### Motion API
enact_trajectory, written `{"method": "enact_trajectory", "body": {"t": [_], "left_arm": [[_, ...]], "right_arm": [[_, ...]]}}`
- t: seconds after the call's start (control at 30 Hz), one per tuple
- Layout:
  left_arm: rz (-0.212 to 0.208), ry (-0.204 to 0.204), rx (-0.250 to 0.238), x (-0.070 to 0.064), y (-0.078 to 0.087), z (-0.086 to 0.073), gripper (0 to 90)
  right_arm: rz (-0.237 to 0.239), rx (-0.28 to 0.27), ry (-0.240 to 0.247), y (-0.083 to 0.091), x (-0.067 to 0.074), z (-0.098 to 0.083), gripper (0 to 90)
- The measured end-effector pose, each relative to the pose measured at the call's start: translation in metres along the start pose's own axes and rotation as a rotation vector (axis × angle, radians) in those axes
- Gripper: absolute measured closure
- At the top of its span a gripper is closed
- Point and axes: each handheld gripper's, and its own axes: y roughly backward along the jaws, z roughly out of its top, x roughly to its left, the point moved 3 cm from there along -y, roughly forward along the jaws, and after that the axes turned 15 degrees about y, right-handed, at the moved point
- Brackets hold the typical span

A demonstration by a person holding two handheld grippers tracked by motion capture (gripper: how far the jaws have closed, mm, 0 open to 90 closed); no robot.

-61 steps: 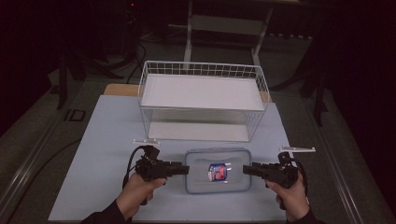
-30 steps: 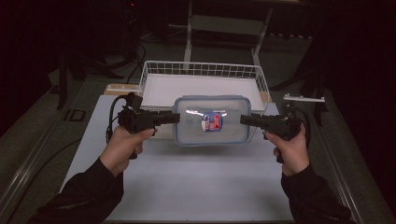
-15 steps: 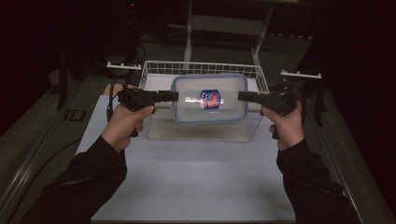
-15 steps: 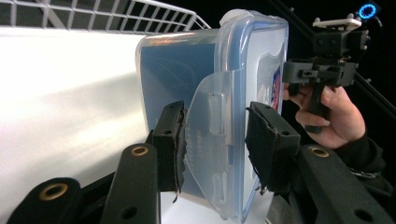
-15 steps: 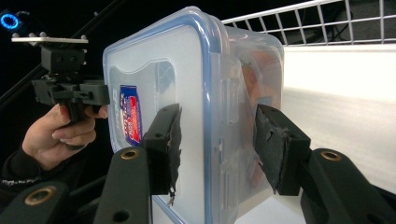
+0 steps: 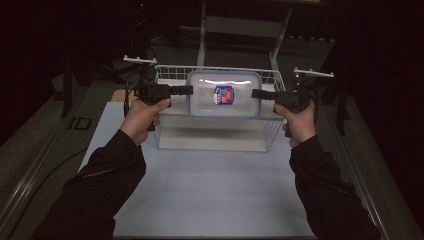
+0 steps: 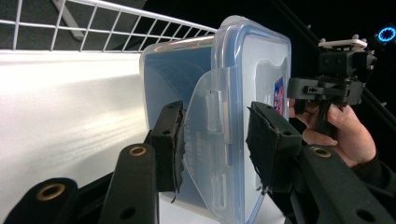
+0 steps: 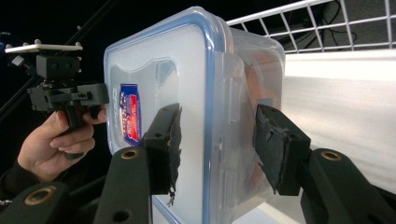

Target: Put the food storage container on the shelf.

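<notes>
**Box lifted from the table and carried over the basket**

Two seconds ago the clear rectangular plastic food box with a blue-rimmed snap lid [image 6: 224,94] sat on the table close to the person. Now it hangs in the air above the white wire basket [image 6: 267,131], held level between the two grippers. It has travelled up and away from the person, and the forearms have stretched forward with it.

The left gripper [image 6: 189,90] clamps one short end of the box, its pads pressing either side of the lid's latch flap, as the left gripper view shows [image 7: 212,140]. The right gripper [image 6: 255,93] pinches the opposite end in the same way [image 8: 215,140]. Neither set of jaws has changed its width over the last second, so both grips look steady.

The carry looks nearly complete; what remains is probably to lower the box into the basket and let go at both ends together.

The pale grey-white table top [image 6: 210,195] lies bare in front of the basket. The room beyond is dark, with a metal stand [image 6: 202,35] dimly visible behind.
</notes>
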Motion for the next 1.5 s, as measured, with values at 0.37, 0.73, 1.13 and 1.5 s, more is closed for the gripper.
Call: {"method": "enact_trajectory", "body": {"t": [0.37,0.73,1.13,1.5], "left_arm": [[0.045,0.040,-0.022,0.008,-0.015,0.019,53.5],[0.113,0.082,-0.039,0.023,-0.031,0.028,50.4],[0.058,-0.090,-0.140,0.002,-0.009,0.017,24.9],[0.028,-0.306,-0.207,-0.028,0.020,-0.033,0.0]], "right_arm": [[-0.028,0.011,-0.083,-0.010,-0.013,0.007,49.8],[-0.095,0.026,-0.131,-0.022,-0.027,0.007,48.1],[-0.146,0.021,0.017,-0.009,-0.005,0.018,45.1],[-0.082,-0.006,0.175,0.000,0.047,0.011,58.9]]}}
